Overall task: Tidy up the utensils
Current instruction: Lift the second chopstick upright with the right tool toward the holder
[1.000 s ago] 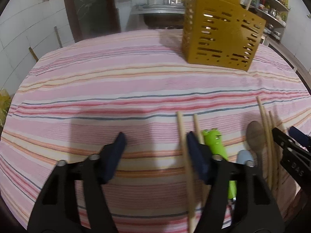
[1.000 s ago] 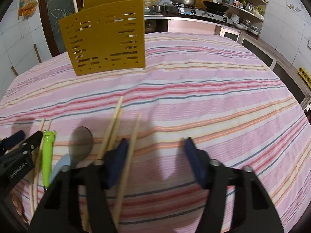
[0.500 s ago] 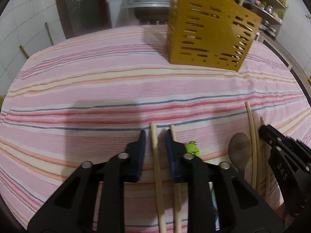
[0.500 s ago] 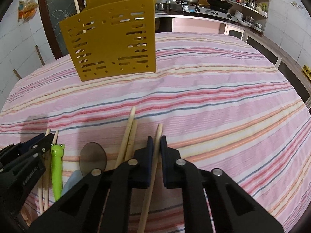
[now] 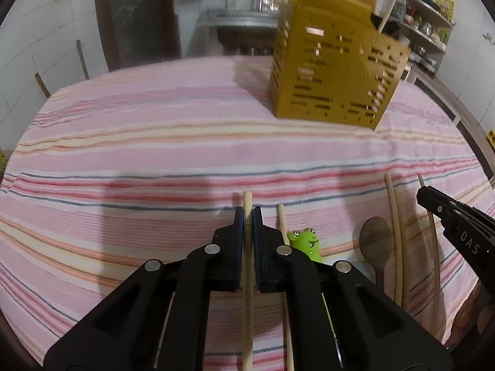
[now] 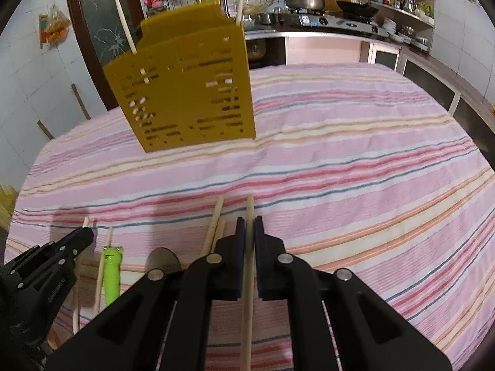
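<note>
In the left wrist view my left gripper (image 5: pixel 247 218) is shut on a wooden chopstick (image 5: pixel 247 199) whose tip pokes out past the pads. To its right on the striped cloth lie another chopstick (image 5: pixel 281 216), a green frog-headed utensil (image 5: pixel 304 242), a metal spoon (image 5: pixel 375 242) and two long chopsticks (image 5: pixel 394 216). In the right wrist view my right gripper (image 6: pixel 250 225) is shut on its own chopstick (image 6: pixel 250 207). A chopstick pair (image 6: pixel 215 222), the spoon (image 6: pixel 162 259) and the frog utensil (image 6: pixel 112 269) lie to its left.
A mustard-yellow slotted utensil holder (image 6: pixel 185 89) stands at the far side of the table with two sticks (image 6: pixel 125 24) upright in it. The pink striped tablecloth (image 6: pixel 355 160) stretches right. Kitchen counter, stove and shelves (image 6: pixel 340 15) lie behind. Each gripper shows in the other's view (image 5: pixel 427 196) (image 6: pixel 85 235).
Both grippers went from wide open astride a chopstick to shut on it. Neither hand has shifted much.
</note>
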